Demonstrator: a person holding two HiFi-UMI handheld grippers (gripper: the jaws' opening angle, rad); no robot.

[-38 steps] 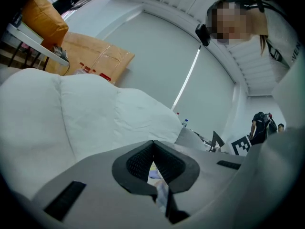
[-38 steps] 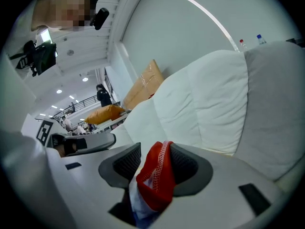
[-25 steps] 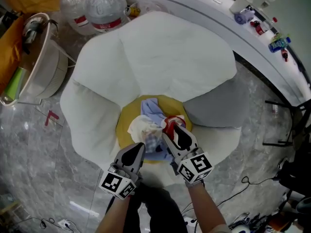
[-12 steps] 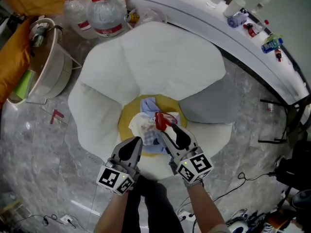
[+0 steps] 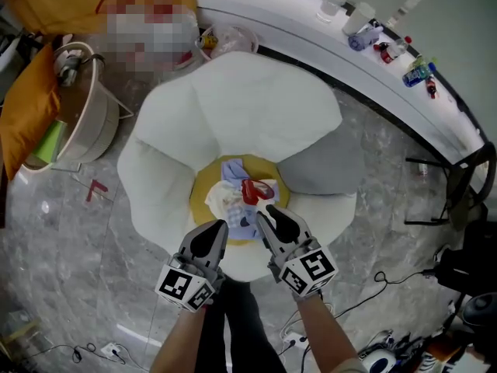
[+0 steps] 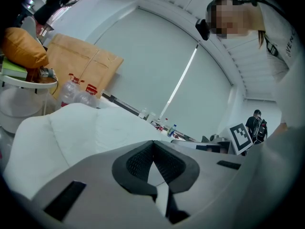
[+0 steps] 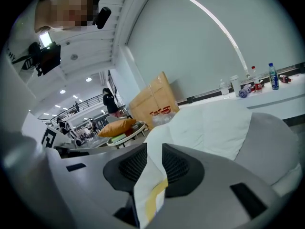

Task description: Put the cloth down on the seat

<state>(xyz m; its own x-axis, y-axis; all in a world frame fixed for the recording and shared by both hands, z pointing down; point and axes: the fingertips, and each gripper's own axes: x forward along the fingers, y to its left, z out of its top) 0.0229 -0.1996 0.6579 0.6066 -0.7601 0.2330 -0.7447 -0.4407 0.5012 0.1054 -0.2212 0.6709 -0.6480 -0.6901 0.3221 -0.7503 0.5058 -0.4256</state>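
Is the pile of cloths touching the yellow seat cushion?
Touching. The head view shows the pile of cloths lying on the yellow seat cushion, with yellow visible around it.

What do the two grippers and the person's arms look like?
The left gripper and the right gripper are grey wedges with black textured fingers. Each carries a white cube with black square markers. The forearms are bare, with no sleeves visible. The right fingers are closing, apparently on nothing.
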